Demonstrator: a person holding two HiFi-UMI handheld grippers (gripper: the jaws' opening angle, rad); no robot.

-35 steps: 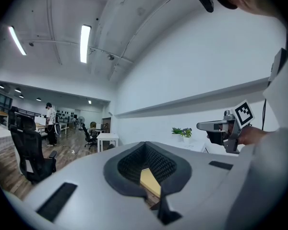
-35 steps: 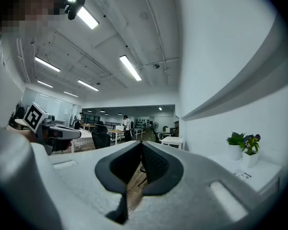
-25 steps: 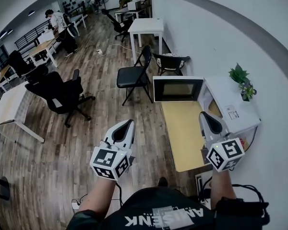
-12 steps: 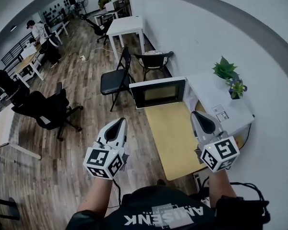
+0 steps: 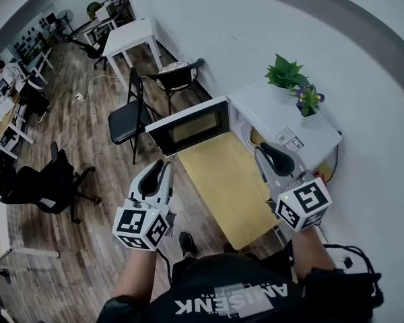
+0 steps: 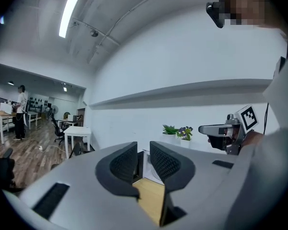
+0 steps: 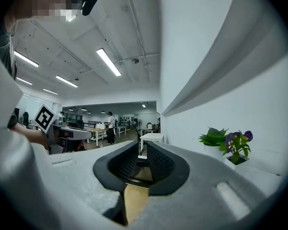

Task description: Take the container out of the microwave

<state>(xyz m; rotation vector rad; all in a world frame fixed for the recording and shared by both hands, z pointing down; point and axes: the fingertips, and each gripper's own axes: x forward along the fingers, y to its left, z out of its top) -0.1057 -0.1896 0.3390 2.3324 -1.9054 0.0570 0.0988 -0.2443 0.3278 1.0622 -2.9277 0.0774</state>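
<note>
Left gripper (image 5: 163,164) and right gripper (image 5: 260,151): held level, jaws opening, nothing between them, apparently readied for a reach. Wooden table (image 5: 222,180): set beneath. Microwave (image 5: 289,123): door (image 5: 188,128) swung open; container judged inside, not clearly seen.

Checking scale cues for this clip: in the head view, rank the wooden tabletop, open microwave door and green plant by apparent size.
Largest: wooden tabletop.
Then: open microwave door.
Smallest: green plant.
The tabletop is also nearest the camera, which adds to its lead.
</note>
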